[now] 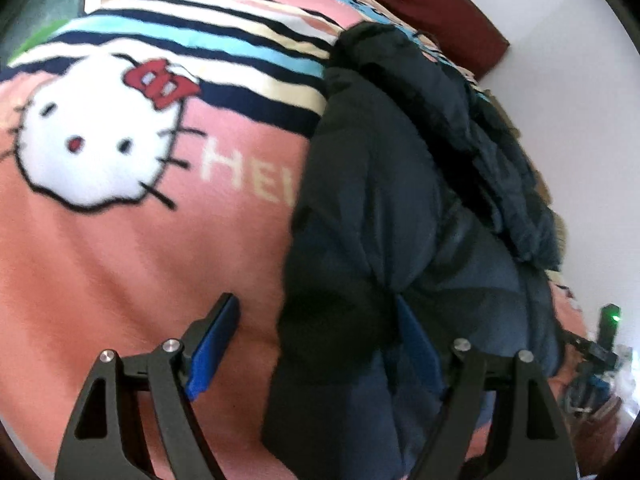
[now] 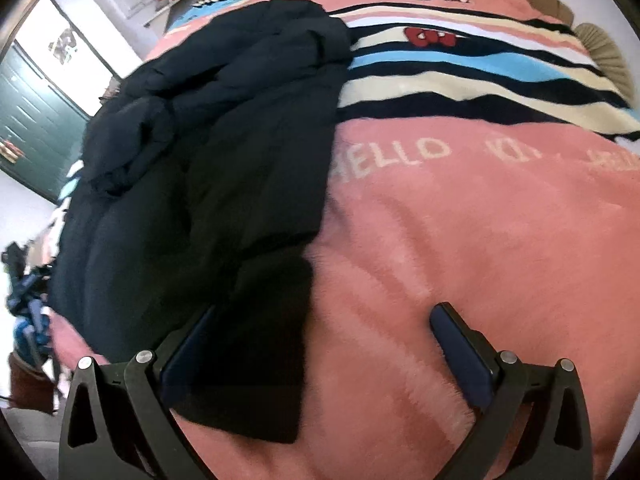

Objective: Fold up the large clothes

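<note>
A dark navy padded jacket [image 1: 400,200] lies in a long heap on a pink Hello Kitty blanket [image 1: 120,260]. My left gripper [image 1: 320,332] is open above the jacket's near end, its right finger against the fabric and its left finger over the blanket. In the right wrist view the jacket [image 2: 220,160] lies to the left on the same blanket [image 2: 460,240]. My right gripper [image 2: 324,340] is open, its left finger partly hidden at the jacket's near cuff, its right finger over bare blanket.
The blanket has a striped band [image 2: 480,76] farther back. A dark red headboard [image 1: 432,4] and white wall stand behind. A green door [image 2: 28,128] is at the left. The other gripper [image 1: 600,344] shows at the bed's edge.
</note>
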`<state>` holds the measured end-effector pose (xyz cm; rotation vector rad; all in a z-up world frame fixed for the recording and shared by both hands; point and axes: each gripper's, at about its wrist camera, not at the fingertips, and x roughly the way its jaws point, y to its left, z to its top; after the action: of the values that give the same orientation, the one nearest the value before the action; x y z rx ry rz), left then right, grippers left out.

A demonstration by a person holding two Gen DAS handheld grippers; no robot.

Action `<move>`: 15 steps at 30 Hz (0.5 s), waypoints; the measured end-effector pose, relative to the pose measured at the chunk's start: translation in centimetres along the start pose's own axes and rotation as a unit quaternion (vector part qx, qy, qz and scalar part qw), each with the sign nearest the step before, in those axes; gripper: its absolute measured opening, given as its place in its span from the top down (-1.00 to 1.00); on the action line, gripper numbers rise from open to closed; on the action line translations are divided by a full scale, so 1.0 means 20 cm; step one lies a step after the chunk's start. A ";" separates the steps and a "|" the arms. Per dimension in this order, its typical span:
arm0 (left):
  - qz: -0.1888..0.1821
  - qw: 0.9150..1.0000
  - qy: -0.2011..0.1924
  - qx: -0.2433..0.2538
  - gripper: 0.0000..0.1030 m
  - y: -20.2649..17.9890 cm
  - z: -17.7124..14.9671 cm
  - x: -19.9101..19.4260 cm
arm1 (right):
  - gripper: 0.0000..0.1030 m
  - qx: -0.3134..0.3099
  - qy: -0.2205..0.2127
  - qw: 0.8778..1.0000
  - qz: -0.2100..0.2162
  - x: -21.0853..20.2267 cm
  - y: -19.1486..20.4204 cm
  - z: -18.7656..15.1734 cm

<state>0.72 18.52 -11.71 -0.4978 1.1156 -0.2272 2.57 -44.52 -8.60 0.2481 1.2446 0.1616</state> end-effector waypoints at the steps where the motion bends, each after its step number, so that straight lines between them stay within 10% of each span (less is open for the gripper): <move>1: -0.005 1.000 0.004 0.001 -0.52 0.00 0.00 0.00 | -0.99 0.003 -0.002 1.000 0.013 -0.01 0.01 0.00; 15: -0.048 0.998 0.038 -0.001 -0.52 0.07 0.01 0.00 | -1.00 -0.039 0.063 0.994 0.080 0.14 0.25 -0.05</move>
<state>0.72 19.75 -12.26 -0.5480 1.1668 -0.3303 2.48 -38.97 -10.10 0.2735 1.3397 0.3683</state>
